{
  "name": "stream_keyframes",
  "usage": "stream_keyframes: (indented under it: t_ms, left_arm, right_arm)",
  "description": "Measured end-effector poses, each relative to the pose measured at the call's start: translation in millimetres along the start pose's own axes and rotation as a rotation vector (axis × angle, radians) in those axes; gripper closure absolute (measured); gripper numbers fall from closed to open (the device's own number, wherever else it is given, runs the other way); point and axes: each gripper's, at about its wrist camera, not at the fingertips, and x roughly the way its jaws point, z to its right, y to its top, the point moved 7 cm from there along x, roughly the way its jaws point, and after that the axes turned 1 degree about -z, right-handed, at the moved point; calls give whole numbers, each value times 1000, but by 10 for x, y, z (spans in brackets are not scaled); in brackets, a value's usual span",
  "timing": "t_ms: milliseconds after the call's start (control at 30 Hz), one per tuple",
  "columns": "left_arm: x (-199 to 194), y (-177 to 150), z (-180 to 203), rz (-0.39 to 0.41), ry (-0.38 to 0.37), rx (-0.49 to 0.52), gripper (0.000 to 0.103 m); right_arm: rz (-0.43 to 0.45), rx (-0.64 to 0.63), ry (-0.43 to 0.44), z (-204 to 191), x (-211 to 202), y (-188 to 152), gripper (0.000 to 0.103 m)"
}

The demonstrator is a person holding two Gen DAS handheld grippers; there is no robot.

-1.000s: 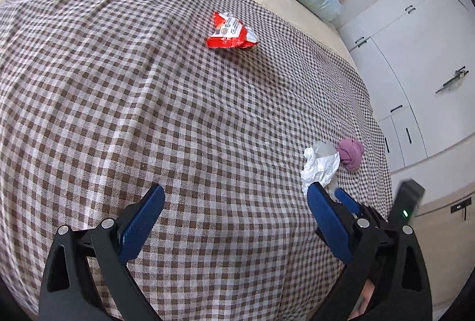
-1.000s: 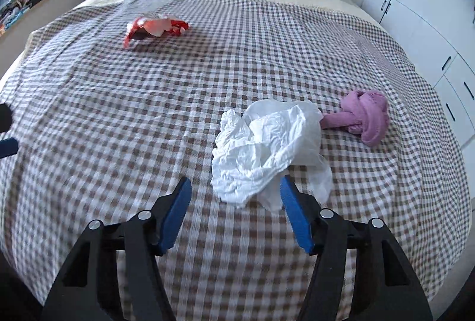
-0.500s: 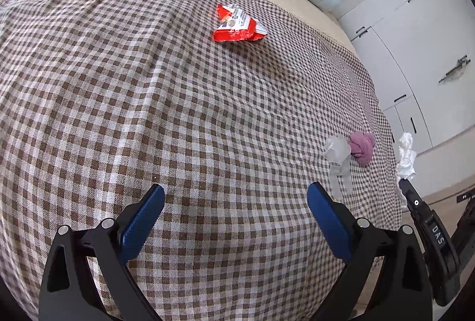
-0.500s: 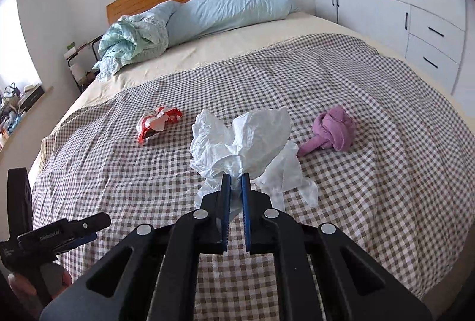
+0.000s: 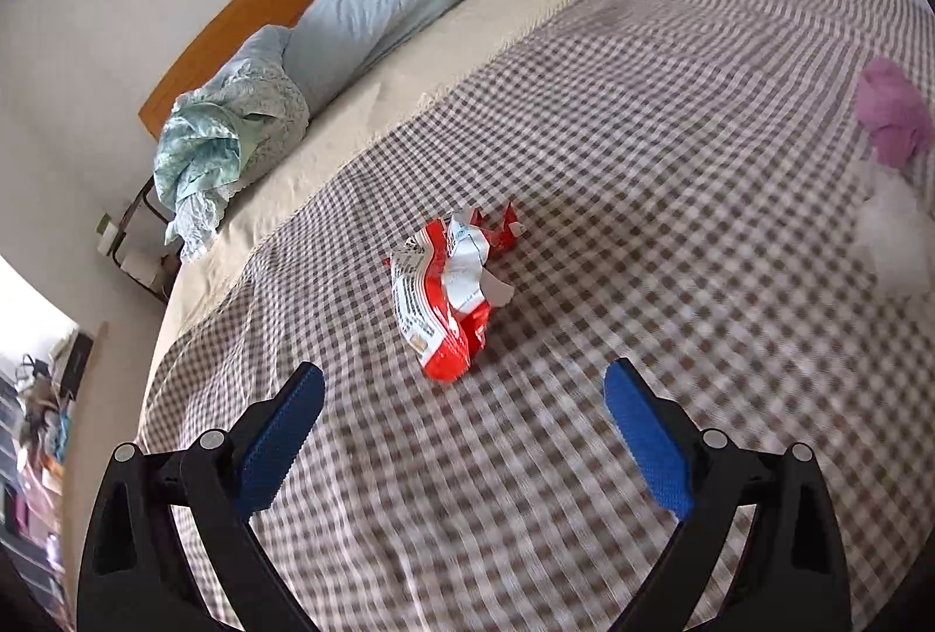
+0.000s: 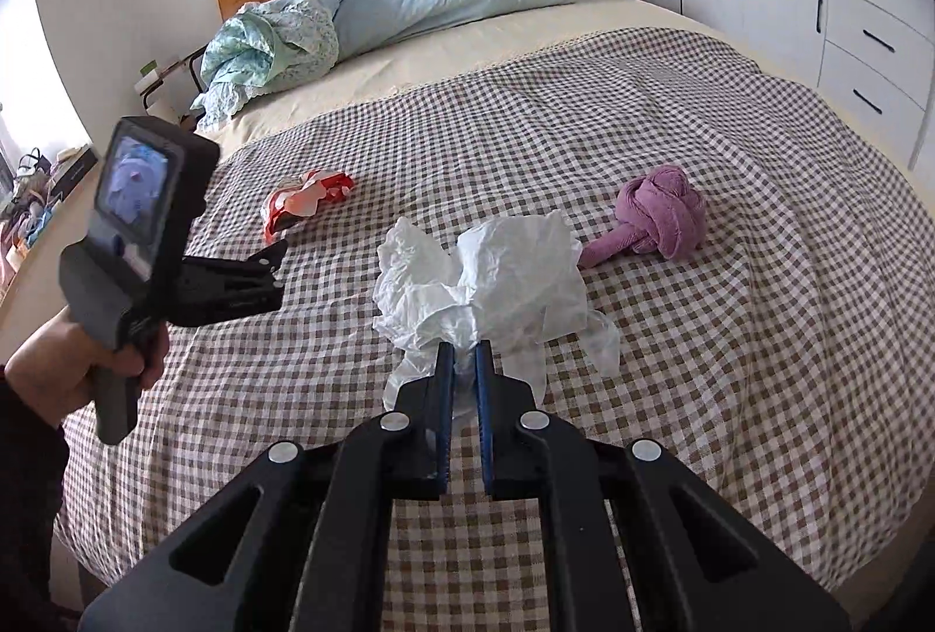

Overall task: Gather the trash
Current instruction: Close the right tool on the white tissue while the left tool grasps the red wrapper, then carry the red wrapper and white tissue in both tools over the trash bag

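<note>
Left wrist view: the left gripper [image 5: 461, 433] stands wide open with nothing between its blue pads, poised above the checked blanket [image 5: 672, 135]. The wrapper [image 5: 450, 287] lies on the blanket just beyond the gap, toward 12 o'clock. It is crumpled red-and-white foil, so it looks light, thin and springy, likely slick on its printed faces. Its long axis runs from about 5 o'clock to 1 o'clock, with the narrow red end nearest the pads and the torn flaps farthest away. I would pinch across the bunched middle, where the folds give bulk, not a loose flap. A purple cloth [image 5: 891, 112] lies at 2 o'clock near the frame's edge.

Right wrist view: the right gripper [image 6: 461, 357] is pinched nearly closed on a neck of the white plastic [image 6: 485, 275], which billows out beyond the pads toward 12 o'clock. It looks soft, limp and almost weightless; a thin film like this could slip, so the gathered neck is the sound hold. The wrapper [image 6: 304, 197] lies at 10 o'clock, with the left gripper [image 6: 274, 261] near it.
</note>
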Motion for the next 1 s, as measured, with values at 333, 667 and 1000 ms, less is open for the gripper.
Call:
stream_keyframes:
  t_ms: [333, 667, 1000]
  left_arm:
    - [82, 170, -140, -70, -138, -138, 102]
    - [-1267, -143, -487, 62, -282, -349, 103]
    - [-2209, -709, -438, 117, -348, -457, 103]
  right_arm:
    - [-17, 78, 26, 192, 121, 74, 95]
    - [-16, 41, 23, 14, 80, 66, 95]
    - [59, 38, 49, -28, -404, -19, 95]
